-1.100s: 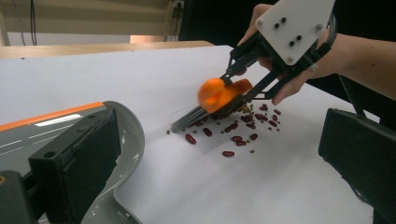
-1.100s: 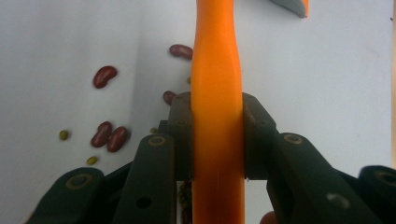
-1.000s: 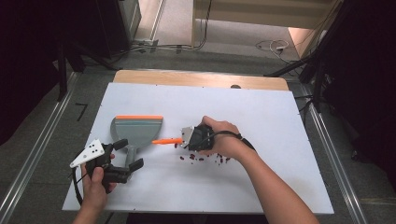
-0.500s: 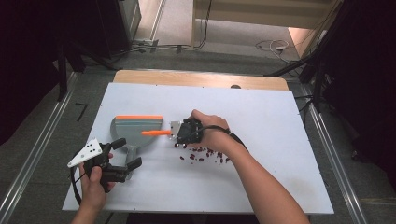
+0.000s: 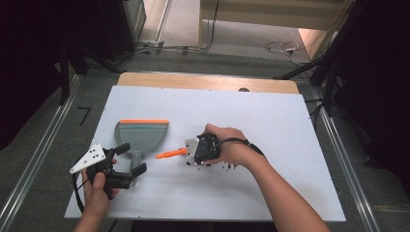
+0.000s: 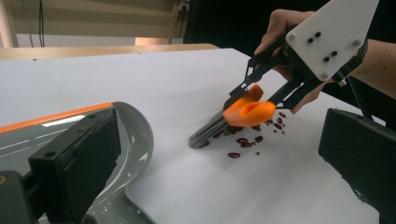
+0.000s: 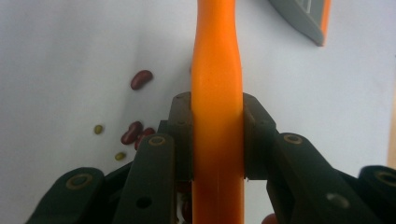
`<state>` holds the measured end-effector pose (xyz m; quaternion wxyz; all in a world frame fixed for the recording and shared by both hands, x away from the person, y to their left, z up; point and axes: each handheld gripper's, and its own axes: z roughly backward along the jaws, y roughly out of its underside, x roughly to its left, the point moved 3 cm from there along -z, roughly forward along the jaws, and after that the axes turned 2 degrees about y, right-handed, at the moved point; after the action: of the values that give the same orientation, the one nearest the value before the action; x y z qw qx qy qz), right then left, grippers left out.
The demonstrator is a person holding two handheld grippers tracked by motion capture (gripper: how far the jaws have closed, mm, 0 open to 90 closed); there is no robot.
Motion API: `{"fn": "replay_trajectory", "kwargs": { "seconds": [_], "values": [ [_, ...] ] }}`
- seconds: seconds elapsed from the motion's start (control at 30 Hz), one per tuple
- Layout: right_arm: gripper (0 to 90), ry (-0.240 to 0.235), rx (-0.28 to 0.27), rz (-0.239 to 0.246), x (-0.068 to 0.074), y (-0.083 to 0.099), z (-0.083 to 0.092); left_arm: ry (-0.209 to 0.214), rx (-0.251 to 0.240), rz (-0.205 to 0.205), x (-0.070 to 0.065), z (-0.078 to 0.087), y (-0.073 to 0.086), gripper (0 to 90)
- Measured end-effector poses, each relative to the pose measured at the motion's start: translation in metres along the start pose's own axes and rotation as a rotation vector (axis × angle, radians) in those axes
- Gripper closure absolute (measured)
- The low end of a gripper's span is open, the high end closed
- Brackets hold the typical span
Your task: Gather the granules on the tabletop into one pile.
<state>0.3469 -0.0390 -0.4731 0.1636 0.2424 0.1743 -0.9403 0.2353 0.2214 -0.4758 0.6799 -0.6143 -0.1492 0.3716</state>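
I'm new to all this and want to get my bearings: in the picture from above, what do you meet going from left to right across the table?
The left tool in the person's hand → the grey dustpan with its orange edge → the orange brush handle → the right tool gripping it → the scattered beans beside that hand.

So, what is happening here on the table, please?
A person is sweeping up spilled beans with two handheld grippers. The right gripper is shut on the orange handle of a small brush, with its bristles down on the white table among the beans. The left gripper is open, its jaws on either side of the grey dustpan's handle, not yet clamped. The dustpan lies flat to the left of the beans, and none are in it yet.
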Motion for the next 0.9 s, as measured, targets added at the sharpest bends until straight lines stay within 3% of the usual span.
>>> {"fn": "replay_trajectory", "kwargs": {
  "seconds": [0.1, 0.13, 0.17, 0.2, 0.23, 0.3, 0.33, 0.37, 0.4, 0.47, 0.5, 0.53, 0.57, 0.6, 0.63, 0.67, 0.77, 0.83, 0.9],
  "values": [
    [68.6, 0.06, 0.013, -0.022, -0.006, 0.0, 0.007, -0.001, 0.0, 0.002, 0.0, -0.001, 0.0, 0.2],
    [68.7, 0.077, 0.006, -0.05, -0.009, -0.001, 0.011, -0.002, 0.001, 0.003, 0.001, -0.001, 0.0, 0.1],
    [68.7, 0.077, 0.006, -0.05, -0.009, -0.001, 0.011, -0.002, -0.001, 0.003, 0.001, -0.001, 0.0, 0.1],
    [68.7, 0.085, 0.005, -0.089, -0.012, -0.002, 0.017, -0.002, -0.001, 0.003, 0.002, 0.0, 0.0, 0.1],
    [68.7, 0.097, -0.01, -0.165, -0.022, -0.006, 0.029, -0.004, -0.002, 0.003, 0.002, 0.0, 0.0, 0.1],
    [68.7, 0.086, -0.024, -0.224, -0.028, -0.01, 0.038, -0.006, -0.005, 0.007, 0.002, 0.001, 0.0, 0.2],
    [68.7, 0.086, -0.024, -0.224, -0.028, -0.01, 0.038, -0.005, -0.005, 0.005, 0.003, 0.001, 0.0, 0.1],
    [68.7, 0.057, -0.016, -0.356, -0.033, -0.016, 0.045, -0.007, -0.006, 0.005, 0.003, 0.001, 0.0, 0.2],
    [68.7, 0.057, -0.016, -0.356, -0.033, -0.016, 0.045, -0.008, -0.006, 0.005, 0.003, 0.002, -0.001, 0.2],
    [68.7, 0.005, -0.009, -0.499, -0.035, -0.022, 0.046, -0.007, -0.009, 0.006, 0.003, 0.002, -0.001, 0.1],
    [68.7, -0.078, 0.013, -0.622, -0.033, -0.027, 0.043, -0.008, -0.012, 0.007, 0.003, 0.003, -0.001, 0.2],
    [68.7, -0.078, 0.013, -0.622, -0.033, -0.027, 0.043, -0.008, -0.012, 0.007, 0.003, 0.003, -0.001, 0.2],
    [68.7, -0.188, 0.026, -0.729, -0.033, -0.03, 0.037, -0.007, -0.012, 0.006, 0.003, 0.003, -0.001, 0.2],
    [68.7, -0.225, 0.025, -0.76, -0.033, -0.031, 0.035, -0.008, -0.012, 0.007, 0.003, 0.003, -0.001, 0.1],
    [68.7, -0.225, 0.025, -0.76, -0.033, -0.031, 0.035, -0.008, -0.013, 0.007, 0.003, 0.003, -0.001, 0.1],
    [68.7, -0.247, 0.024, -0.799, -0.032, -0.035, 0.03, -0.008, -0.012, 0.007, 0.003, 0.003, -0.001, 0.1],
    [68.7, -0.276, 0.026, -0.809, -0.031, -0.037, 0.025, -0.009, -0.013, 0.007, 0.004, 0.003, -0.001, 0.1],
    [68.7, -0.336, 0.03, -0.876, -0.029, -0.039, 0.013, -0.01, -0.012, 0.005, 0.004, 0.003, -0.001, 0.2],
    [68.7, -0.366, 0.028, -0.914, -0.027, -0.038, 0.005, -0.01, -0.011, 0.005, 0.004, 0.003, -0.001, 0.1]
  ]
}}
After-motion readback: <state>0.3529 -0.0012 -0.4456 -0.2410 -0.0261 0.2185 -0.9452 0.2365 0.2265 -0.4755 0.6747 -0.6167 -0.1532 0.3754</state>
